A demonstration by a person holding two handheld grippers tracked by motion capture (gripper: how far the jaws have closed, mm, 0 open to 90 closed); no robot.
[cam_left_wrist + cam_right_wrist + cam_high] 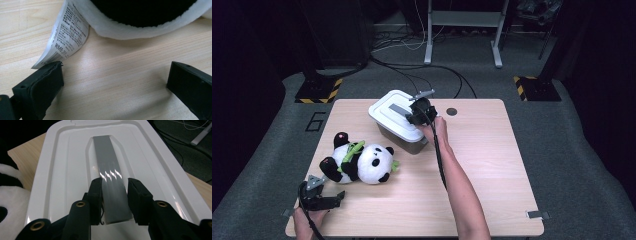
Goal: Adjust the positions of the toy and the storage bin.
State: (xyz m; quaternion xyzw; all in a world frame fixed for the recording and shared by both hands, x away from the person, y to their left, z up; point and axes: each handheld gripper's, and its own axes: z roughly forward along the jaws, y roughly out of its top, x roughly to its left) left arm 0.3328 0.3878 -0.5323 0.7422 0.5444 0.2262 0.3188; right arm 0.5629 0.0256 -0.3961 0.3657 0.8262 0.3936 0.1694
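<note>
A white lid [393, 111] covers a grey plastic box [406, 143] at the back middle of the wooden table [492, 165]. My right gripper [414, 116] sits on top of it, shut on the lid's raised grey handle strip [109, 170], with a pad pressed to each side of the strip near its end [115, 192]. A plush panda [362, 162] holding a green sprig lies on its back at the front left. Just in front of it, my left gripper [333, 194] rests low on the table, open [115, 75], with bare wood between the jaws. The panda's printed white tag [67, 35] hangs beside one jaw.
A small round dark cable hole [452, 111] lies right of the box. The panda's white fur [11, 195] edges the box's left side. Grey tape marks [537, 215] sit at the table's front corners. Stand bases with hazard stripes [318, 91] and cables are on the floor behind.
</note>
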